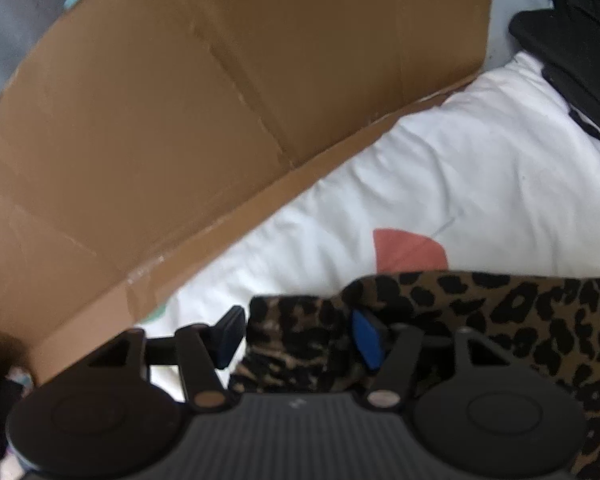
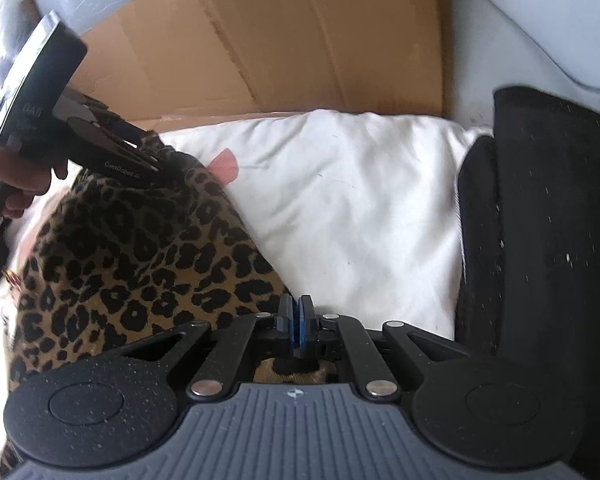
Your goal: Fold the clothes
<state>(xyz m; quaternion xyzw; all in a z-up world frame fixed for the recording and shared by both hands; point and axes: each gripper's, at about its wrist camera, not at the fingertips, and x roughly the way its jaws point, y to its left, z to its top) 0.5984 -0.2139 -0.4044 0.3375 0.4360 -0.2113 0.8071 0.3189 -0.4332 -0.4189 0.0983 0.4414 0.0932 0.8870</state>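
A leopard-print garment (image 2: 140, 256) lies bunched on a white duvet (image 2: 340, 200). In the right wrist view my right gripper (image 2: 299, 326) sits at the garment's near edge. Its blue pads are pressed together, with a bit of the print showing just beneath them. My left gripper (image 1: 298, 326) has its jaws standing wide apart. A fold of the leopard-print garment (image 1: 296, 340) rises between the fingers, and the pads do not squeeze it. From the right wrist view, the left gripper (image 2: 154, 164), held by a hand (image 2: 16, 184), points down at the garment's far corner.
A large flattened cardboard box (image 1: 180, 120) leans along the far side of the duvet (image 1: 460, 180), which carries a pink shape (image 1: 408, 250). A black garment (image 2: 540, 220) is heaped at the right edge.
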